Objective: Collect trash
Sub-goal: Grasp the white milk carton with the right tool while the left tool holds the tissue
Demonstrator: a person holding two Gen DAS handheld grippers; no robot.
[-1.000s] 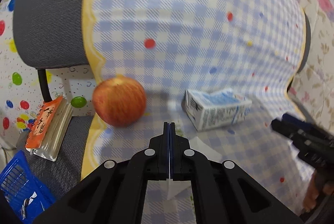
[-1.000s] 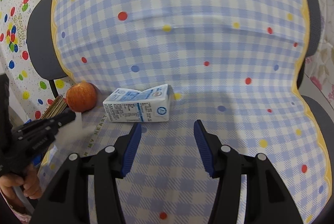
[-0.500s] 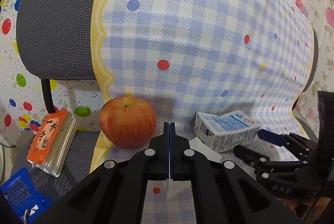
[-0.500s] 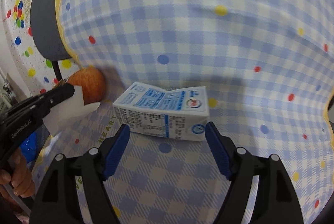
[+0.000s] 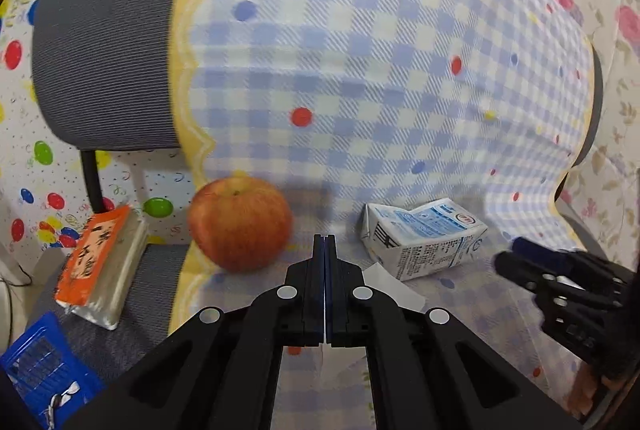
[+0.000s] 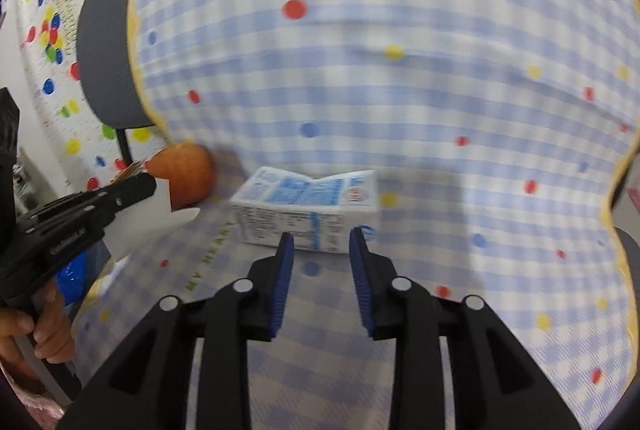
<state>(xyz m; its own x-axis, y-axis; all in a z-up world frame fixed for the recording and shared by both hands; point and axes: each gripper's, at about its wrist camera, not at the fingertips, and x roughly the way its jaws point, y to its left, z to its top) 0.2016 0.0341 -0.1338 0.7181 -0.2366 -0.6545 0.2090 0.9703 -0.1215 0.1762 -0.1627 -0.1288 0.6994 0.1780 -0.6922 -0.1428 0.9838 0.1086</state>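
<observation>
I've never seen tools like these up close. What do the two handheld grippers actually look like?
Both are matte black plastic. The right gripper has two angular fingers with triangular cut-outs, silver rivet-like pivots and ribbed blue pads. The left gripper is built the same, with small white lettering on its side, too blurred to read. A pink sleeve edge shows by its hand.

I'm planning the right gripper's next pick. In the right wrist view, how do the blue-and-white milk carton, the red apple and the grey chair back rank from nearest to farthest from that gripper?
1. Blue-and-white milk carton: lying just beyond the right gripper.
2. Red apple: further back, to the left.
3. Grey chair back: farthest, upper left.
</observation>
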